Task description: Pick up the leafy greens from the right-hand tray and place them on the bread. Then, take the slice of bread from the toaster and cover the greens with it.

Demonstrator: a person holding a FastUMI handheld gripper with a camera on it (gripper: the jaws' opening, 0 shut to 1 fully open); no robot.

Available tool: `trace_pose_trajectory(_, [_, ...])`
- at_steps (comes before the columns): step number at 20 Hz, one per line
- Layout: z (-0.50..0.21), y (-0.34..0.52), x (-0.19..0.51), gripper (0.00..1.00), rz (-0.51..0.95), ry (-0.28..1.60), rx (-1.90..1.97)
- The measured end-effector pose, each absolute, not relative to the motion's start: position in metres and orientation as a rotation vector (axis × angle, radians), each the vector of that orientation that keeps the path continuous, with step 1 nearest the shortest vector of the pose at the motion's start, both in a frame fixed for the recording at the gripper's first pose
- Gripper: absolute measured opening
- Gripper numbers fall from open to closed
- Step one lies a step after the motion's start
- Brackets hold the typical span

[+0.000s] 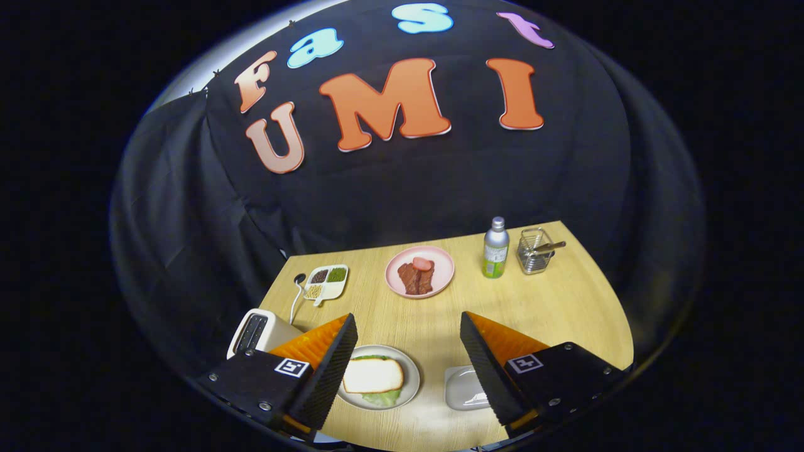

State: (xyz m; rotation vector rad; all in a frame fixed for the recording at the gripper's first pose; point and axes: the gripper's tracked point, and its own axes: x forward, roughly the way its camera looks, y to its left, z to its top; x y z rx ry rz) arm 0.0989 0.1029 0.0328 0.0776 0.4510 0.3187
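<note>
Now 1 bread slice [373,375] atop greens [382,397], 1 plate [411,375], gripper [408,364] jaws apart.

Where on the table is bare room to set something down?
Bare wood lies between the pink plate and the open gripper, and right of the bottle. It is crowded around the sandwich plate, toaster and white tray.

Wooden table [565,301]: toaster [254,333], two plates [411,376], bottle [495,248], wire rack [535,251], perhaps tray [461,386]

I can read no text on the table's things; the bottle [495,252] carries a label, but its print is too small.
</note>
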Motion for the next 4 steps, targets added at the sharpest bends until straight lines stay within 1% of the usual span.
trace_pose_trajectory(4, [0.057, 0.066, 0.092, 0.98, 0.226, 0.323, 0.058])
